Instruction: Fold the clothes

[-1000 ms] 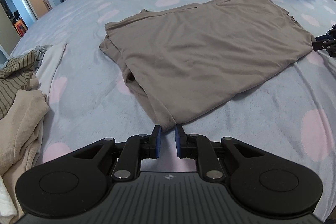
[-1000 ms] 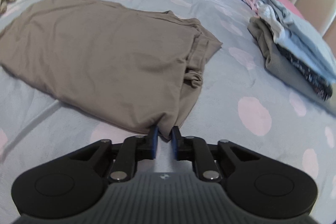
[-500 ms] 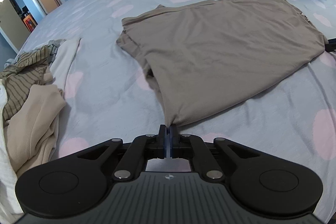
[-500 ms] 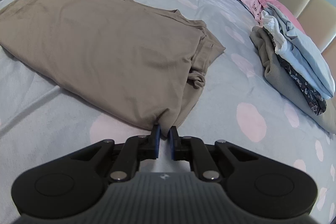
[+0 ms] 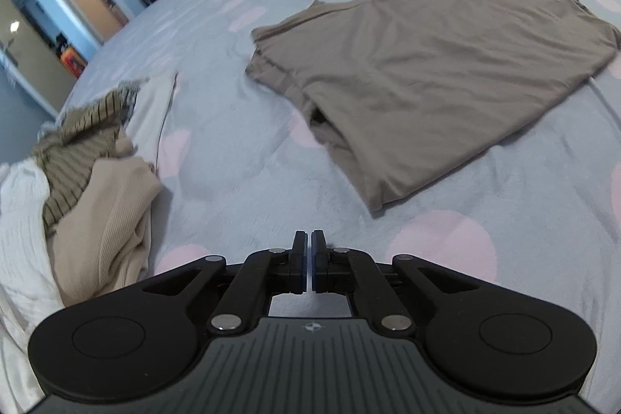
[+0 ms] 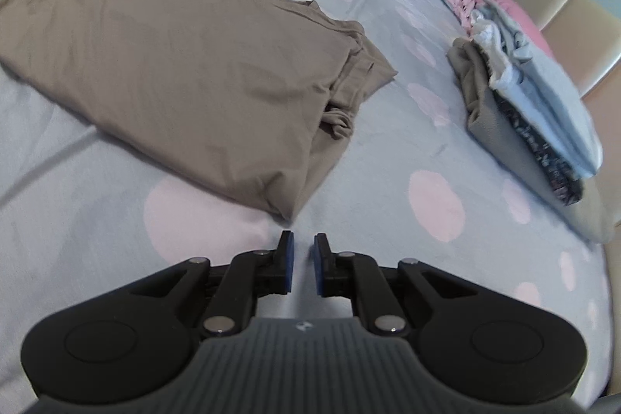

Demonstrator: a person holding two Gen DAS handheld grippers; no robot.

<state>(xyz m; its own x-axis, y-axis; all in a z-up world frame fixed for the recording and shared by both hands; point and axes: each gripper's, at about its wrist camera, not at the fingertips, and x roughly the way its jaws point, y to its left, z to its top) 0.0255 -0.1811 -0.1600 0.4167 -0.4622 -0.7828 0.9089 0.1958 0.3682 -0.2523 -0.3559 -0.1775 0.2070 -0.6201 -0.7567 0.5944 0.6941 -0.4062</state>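
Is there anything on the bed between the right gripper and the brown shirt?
No, nothing visible. Only bare spotted bedspread lies between the right gripper and the near corner of the brown shirt. The folded pile sits off to the right, out of the way.

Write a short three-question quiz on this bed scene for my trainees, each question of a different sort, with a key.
1. True or false: the left gripper grips a corner of the taupe garment.
2. What lies left of that garment in the left wrist view? A) the folded stack B) an unfolded heap of clothes C) a chair
3. Fill in: between the right gripper fingers there is ____.

Key:
1. False; its fingers are shut on nothing, short of the garment's corner.
2. B, the heap of clothes; the folded stack lies on the garment's other side.
3. Nothing; the gap is narrow, and the garment lies apart, ahead.
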